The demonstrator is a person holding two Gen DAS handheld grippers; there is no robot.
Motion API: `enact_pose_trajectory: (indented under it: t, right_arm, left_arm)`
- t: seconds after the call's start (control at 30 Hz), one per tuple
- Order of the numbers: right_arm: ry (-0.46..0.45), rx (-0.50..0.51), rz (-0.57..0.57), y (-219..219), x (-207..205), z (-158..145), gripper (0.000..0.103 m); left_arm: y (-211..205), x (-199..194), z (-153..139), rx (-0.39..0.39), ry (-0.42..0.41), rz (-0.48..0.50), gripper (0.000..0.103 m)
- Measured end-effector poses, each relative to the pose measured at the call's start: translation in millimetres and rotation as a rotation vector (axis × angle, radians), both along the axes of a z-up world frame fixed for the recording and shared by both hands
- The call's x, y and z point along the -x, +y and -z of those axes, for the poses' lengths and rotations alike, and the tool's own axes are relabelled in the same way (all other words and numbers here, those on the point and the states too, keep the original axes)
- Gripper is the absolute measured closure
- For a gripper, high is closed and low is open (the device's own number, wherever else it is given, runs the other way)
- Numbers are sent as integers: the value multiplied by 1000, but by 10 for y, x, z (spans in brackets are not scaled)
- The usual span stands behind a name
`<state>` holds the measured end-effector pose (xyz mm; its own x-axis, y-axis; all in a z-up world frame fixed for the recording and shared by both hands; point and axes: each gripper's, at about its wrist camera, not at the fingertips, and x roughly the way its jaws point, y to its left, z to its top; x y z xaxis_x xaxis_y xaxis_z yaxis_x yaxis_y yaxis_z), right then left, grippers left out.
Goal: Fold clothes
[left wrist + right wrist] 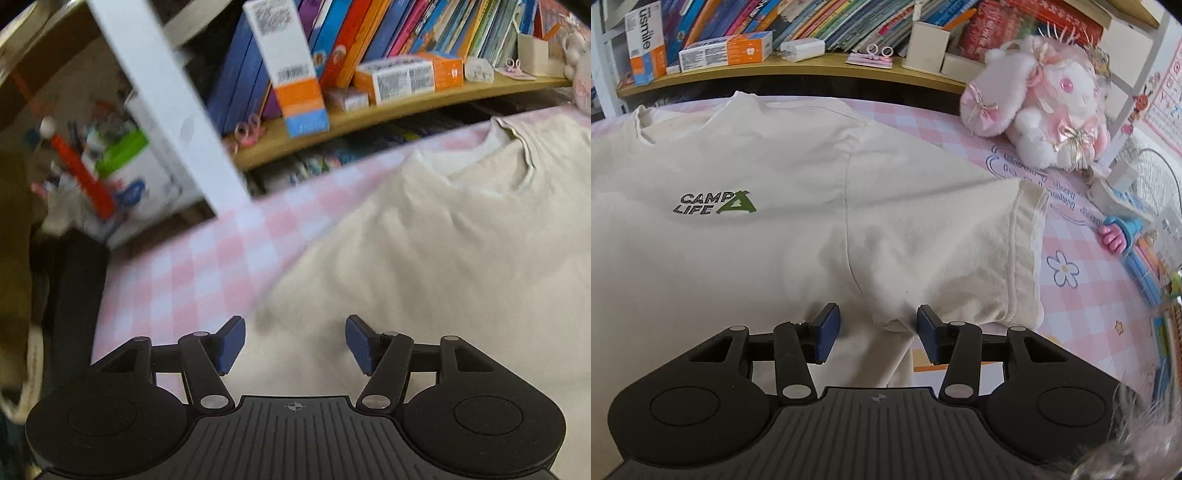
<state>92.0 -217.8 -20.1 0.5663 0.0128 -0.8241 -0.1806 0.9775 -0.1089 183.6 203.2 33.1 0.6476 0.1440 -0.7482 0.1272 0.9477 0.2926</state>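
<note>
In the left wrist view, the left gripper (295,343) hangs with its ribbed blue pads (232,345) spread wide and nothing between them, over the soft cream T-shirt (443,251) lying flat on the pink-and-white checked cloth (207,258). In the right wrist view, the right gripper (878,332) is likewise wide apart and empty, above the shirt's (775,166) underarm seam beside the hemmed sleeve (1023,258), with a fluffy pink plush toy (1038,110) well beyond.

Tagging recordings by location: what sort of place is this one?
Most likely a child's bedroom or study corner at home. A cream T-shirt lies spread on a pink checked cloth, below a wooden shelf packed with colourful books, with a pink plush toy beside it.
</note>
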Motion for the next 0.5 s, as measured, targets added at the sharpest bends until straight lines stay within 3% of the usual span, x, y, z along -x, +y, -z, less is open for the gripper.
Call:
enact_pose_trajectory:
  t: [0.1, 0.2, 0.43, 0.5]
  right_arm:
    - [2, -13, 13, -7, 3, 1, 61]
    - [3, -18, 25, -1, 10, 1, 62]
    - [10, -8, 51, 9, 38, -7, 63]
    - [14, -11, 54, 1, 41, -9, 64]
  left_arm:
    - [47, -248, -41, 16, -8, 34, 41]
    - [0, -449, -95, 80, -17, 95, 41]
    - [-335, -834, 26, 186, 11, 275, 42]
    - [-358, -892, 63, 248, 46, 306, 57]
